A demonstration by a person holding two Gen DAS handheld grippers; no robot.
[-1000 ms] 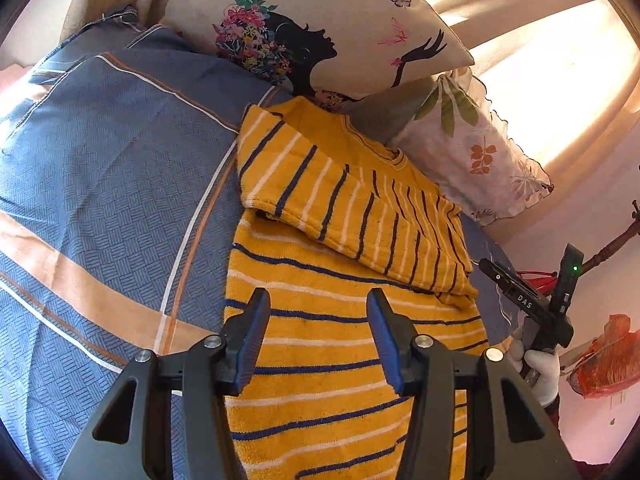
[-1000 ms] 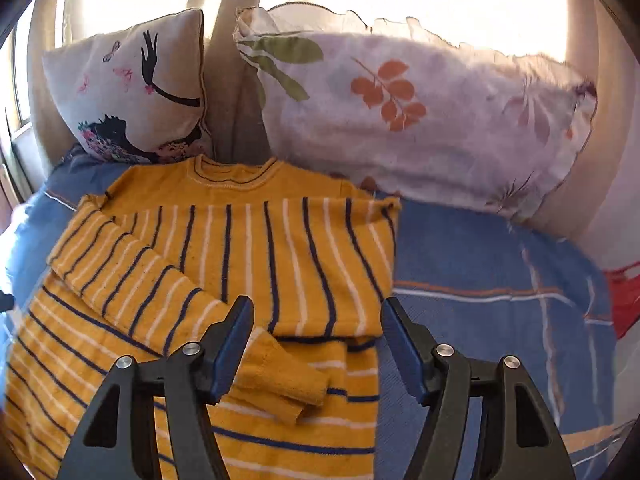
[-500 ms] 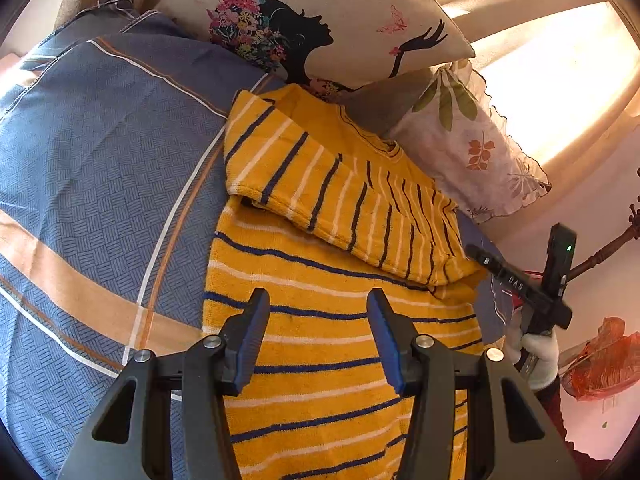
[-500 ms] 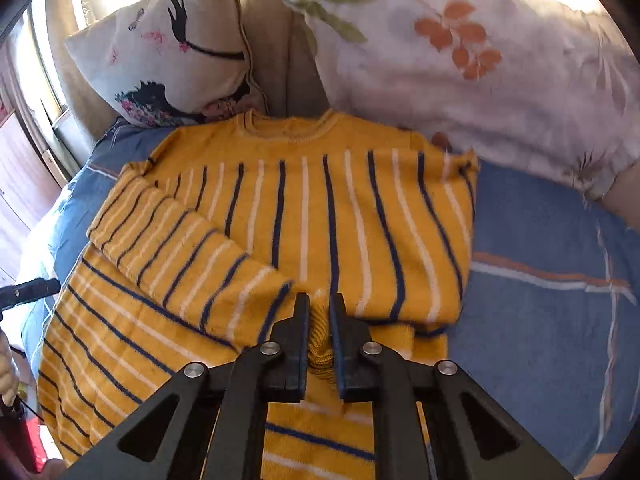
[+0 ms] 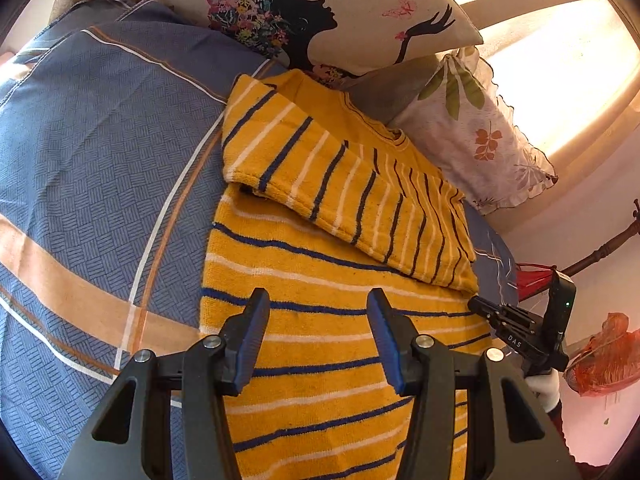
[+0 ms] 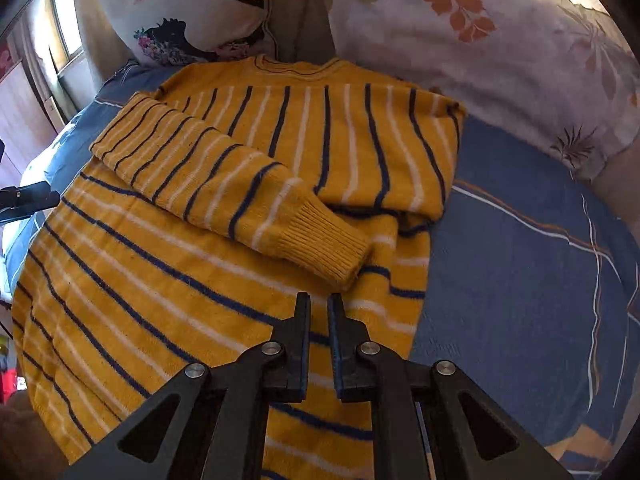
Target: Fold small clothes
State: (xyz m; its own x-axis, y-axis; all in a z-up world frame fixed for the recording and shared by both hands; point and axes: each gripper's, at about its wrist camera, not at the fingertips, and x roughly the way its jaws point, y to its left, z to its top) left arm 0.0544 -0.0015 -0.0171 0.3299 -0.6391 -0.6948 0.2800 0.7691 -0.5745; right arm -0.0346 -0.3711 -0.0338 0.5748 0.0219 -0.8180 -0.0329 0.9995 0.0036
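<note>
A yellow sweater [image 5: 320,340] with navy and white stripes lies flat on the blue bedsheet [image 5: 100,168], collar toward the pillows. One sleeve [image 6: 224,184] is folded across the chest, and its ribbed cuff [image 6: 332,252] rests on the body. The sweater's right side [image 6: 420,152] is folded inward. My left gripper [image 5: 318,304] stands open over the lower body with nothing between its fingers. My right gripper [image 6: 319,304] is shut and empty just short of the cuff. It also shows at the sweater's right edge as the right gripper [image 5: 516,332].
Two pillows lean at the head of the bed, a silhouette-print pillow [image 5: 320,20] and a leaf-print pillow [image 5: 480,132]. Bare bedsheet [image 6: 520,280] spreads right of the sweater. A red bag [image 5: 604,364] and a wooden stand [image 5: 600,252] are beyond the bed's edge.
The right gripper went from open to shut, closed around the cuff, then drew back, leaving the cuff lying on the sweater. The left gripper stayed open and barely moved.
</note>
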